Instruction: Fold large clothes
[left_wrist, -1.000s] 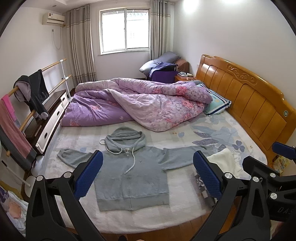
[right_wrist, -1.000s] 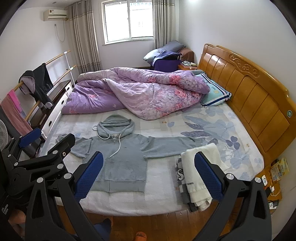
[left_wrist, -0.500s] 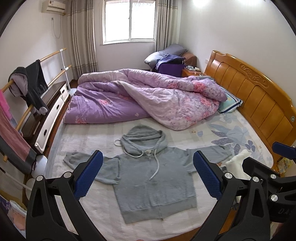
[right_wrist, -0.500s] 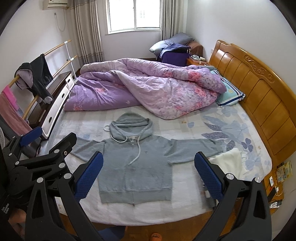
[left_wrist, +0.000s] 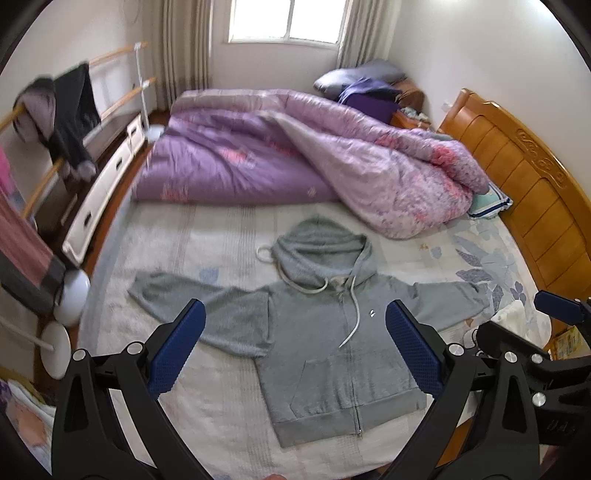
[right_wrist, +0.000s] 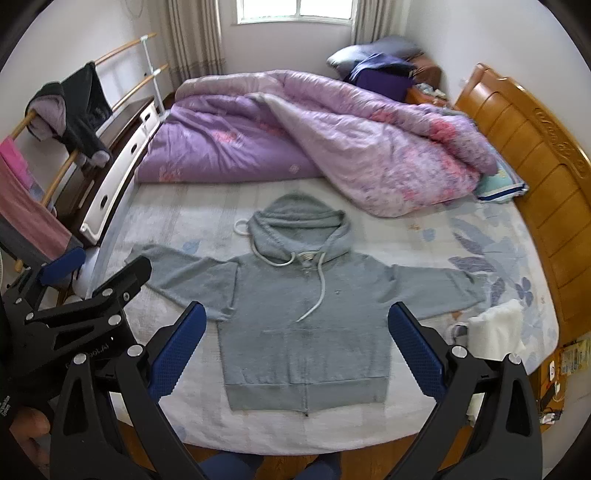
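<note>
Both cameras are closing in on the grey hoodie (left_wrist: 332, 332), now larger in view and lying flat on the bed's (left_wrist: 221, 251) near edge. The left gripper (left_wrist: 293, 349) and right gripper (right_wrist: 295, 345) are hovering wide and empty, so folding is only just starting.
</note>
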